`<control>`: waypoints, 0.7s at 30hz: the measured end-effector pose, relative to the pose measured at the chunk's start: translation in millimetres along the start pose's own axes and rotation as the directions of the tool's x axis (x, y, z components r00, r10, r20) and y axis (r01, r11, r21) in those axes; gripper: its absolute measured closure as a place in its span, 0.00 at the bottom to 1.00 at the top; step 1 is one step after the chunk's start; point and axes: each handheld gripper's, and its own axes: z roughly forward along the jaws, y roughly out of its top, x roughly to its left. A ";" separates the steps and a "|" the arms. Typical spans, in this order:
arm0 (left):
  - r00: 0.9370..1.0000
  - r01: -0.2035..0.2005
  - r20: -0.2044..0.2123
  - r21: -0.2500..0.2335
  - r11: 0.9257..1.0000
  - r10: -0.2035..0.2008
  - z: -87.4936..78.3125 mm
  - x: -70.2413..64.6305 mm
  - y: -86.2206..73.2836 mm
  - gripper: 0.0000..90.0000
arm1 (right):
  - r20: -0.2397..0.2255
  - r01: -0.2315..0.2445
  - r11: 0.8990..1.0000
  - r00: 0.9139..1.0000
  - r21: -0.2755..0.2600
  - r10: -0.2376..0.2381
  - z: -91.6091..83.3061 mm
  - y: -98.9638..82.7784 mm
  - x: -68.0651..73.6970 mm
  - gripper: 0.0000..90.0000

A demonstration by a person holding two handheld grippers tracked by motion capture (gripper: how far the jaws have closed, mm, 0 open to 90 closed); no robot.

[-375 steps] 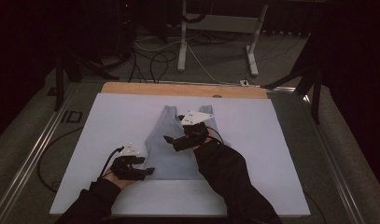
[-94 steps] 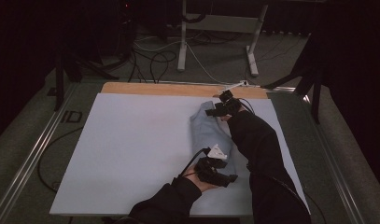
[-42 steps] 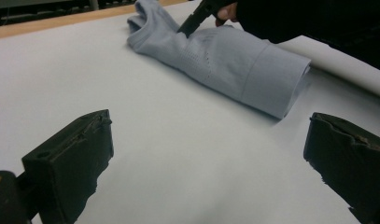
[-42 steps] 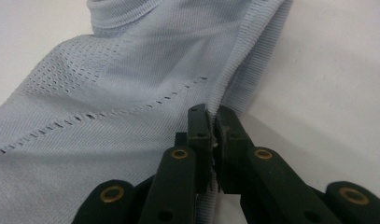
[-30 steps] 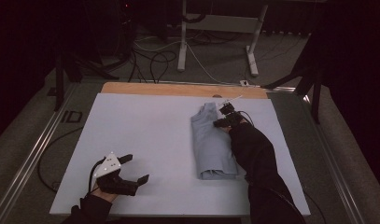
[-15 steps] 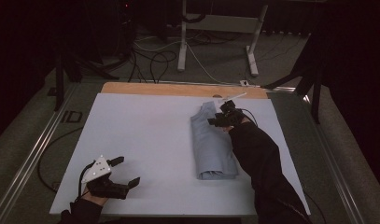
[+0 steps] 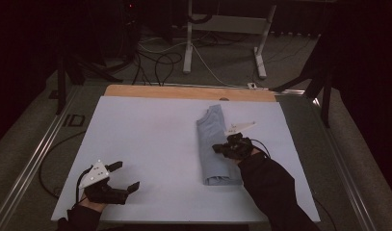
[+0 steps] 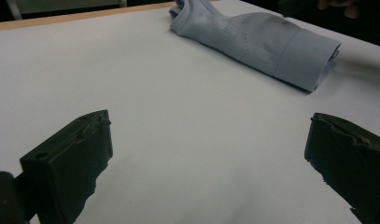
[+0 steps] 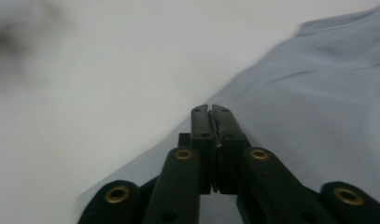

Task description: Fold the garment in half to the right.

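- High view first: what sits nearest at seven o'clock on the table [image 7: 150, 125]?
- Left claw [image 7: 120, 177], jaws spread wide, nothing between them, resting on the white sheet well apart from the cloth.
- And the right claw [image 7: 221, 148]?
- At about four o'clock, over the folded blue garment [image 7: 214, 144]. Its jaws have just been closing; they now meet with nothing caught between them.
- Where does the garment lie?
- Right of centre, a long fold running from five toward one o'clock.
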 end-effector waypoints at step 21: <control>1.000 0.027 -0.009 0.001 1.000 -0.027 -1.3 4.1 -7.8 0.02 | -0.112 0.040 0.994 0.993 0.097 -0.029 35.7 -51.8 31.6 1.00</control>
